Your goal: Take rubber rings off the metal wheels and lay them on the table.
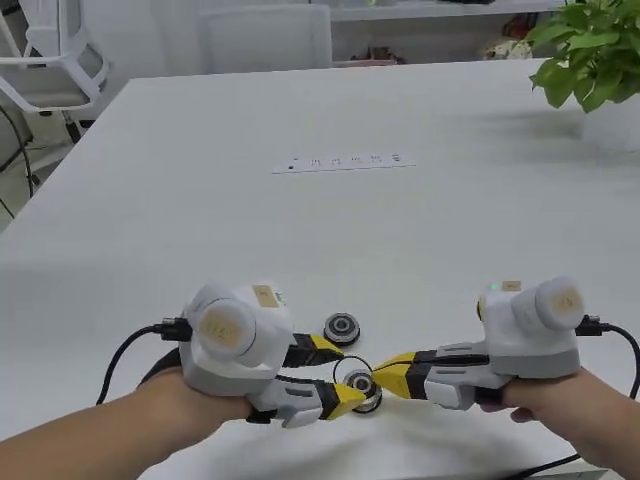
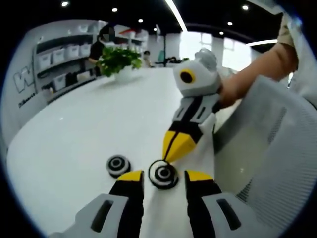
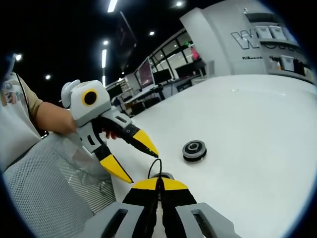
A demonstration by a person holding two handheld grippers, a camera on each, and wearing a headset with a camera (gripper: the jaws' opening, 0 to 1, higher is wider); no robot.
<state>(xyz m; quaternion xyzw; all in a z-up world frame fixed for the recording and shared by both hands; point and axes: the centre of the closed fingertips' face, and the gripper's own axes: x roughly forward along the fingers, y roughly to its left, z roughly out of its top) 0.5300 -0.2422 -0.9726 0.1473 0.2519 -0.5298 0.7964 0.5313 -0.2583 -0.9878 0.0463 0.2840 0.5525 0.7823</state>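
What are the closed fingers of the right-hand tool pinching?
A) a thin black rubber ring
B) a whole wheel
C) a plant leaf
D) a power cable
A: in the right gripper view, the right gripper has its fingers shut on a thin black rubber ring, which loops up from the metal wheel just ahead of them.

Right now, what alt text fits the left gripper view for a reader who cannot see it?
Open jaws of the left gripper flank a metal wheel on the white table, while the right gripper, reaching in from above, pinches a thin rubber ring at the wheel's edge. A second wheel lies left; a potted plant stands behind.
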